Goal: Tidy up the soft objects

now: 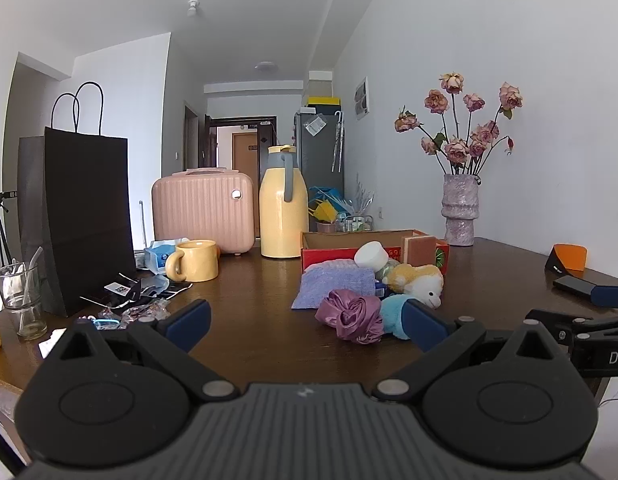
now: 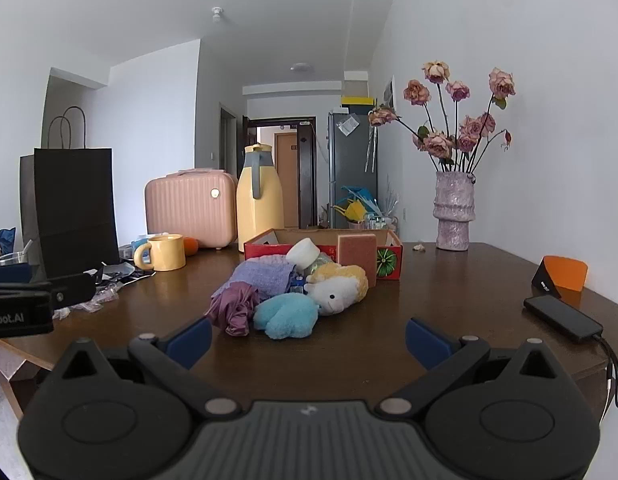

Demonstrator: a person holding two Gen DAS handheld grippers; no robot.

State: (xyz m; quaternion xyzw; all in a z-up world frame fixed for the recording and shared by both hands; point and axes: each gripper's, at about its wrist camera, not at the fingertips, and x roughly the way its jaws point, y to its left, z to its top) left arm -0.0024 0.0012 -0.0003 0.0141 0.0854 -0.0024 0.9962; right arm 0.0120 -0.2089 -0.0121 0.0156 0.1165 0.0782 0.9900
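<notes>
1. Left claw (image 1: 307,326) is spread as wide as it goes, nothing between the pads, hovering over bare desk (image 1: 249,320). Its right pad sits in front of the pile in that view, but I can't tell if it's actually touching anything. I'd guess not.
2. Right claw (image 2: 308,340) is the same deal: fully spread, empty, aimed at the pile from just short of it.
3. The soft stuff is heaped mid-desk, right in front of the red box (image 2: 389,258). Nearest are the purple scrunchie (image 2: 235,308) and a blue plush (image 2: 287,314), touching each other.
4. Behind those are a sheep plush (image 2: 341,286) and a lilac cloth (image 2: 263,276), with a white tub (image 2: 303,252) leaning on top and a sponge (image 2: 357,256) standing at the box's edge.
5. Handling guess: everything's light and squishy, so nothing will break, but pads will sink in. Pinch deep through the middle of each plush, not an ear.
6. The scrunchie looks satiny, probably slippery, so bunch a fat fold.
7. The cloth will droop, and pulling it could tip the tub. Take the front items first.
</notes>
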